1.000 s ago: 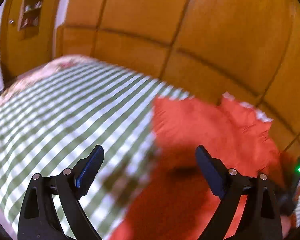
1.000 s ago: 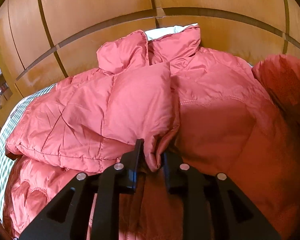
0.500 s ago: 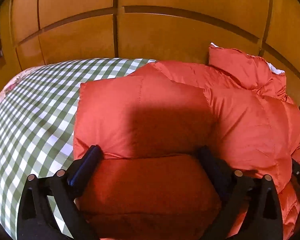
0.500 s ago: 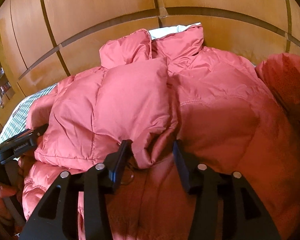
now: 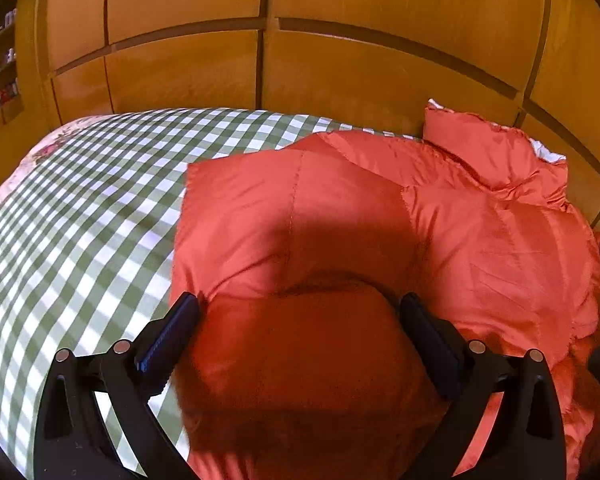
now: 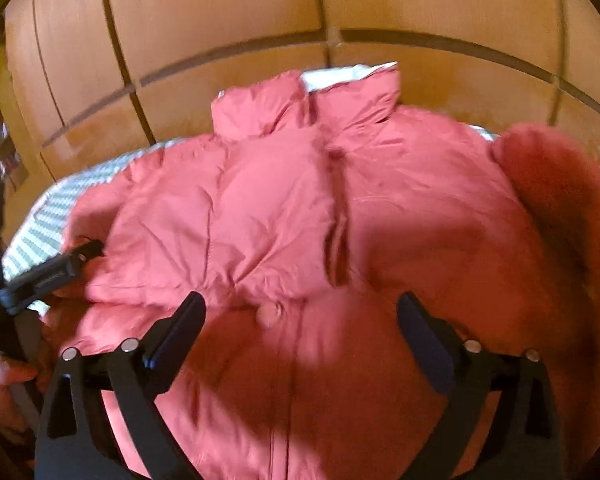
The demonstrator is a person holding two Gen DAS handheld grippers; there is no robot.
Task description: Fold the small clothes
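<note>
A red puffer jacket point(image 6: 284, 208) lies spread on the green-checked bedspread point(image 5: 84, 216), collar toward the wooden wall panels point(image 5: 340, 12); the left gripper point(image 5: 298, 322) stands released, fingers wide either side of a puffed fold; the right gripper point(image 6: 300, 312) is likewise spread, seemingly just above the blurred front.

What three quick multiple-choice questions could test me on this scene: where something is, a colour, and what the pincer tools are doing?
1. The red puffer jacket lies on:
A) a checked bedcover
B) a floor
C) a chair

2. The bedcover's checks are:
A) blue and yellow
B) green and white
C) black and red

3. The right gripper is:
A) clamped on a sleeve
B) out of sight
C) open

Answers: 1 A, checks show beside the jacket; 2 B, green and white squares; 3 C, its fingers stand wide apart, like the left gripper.
</note>
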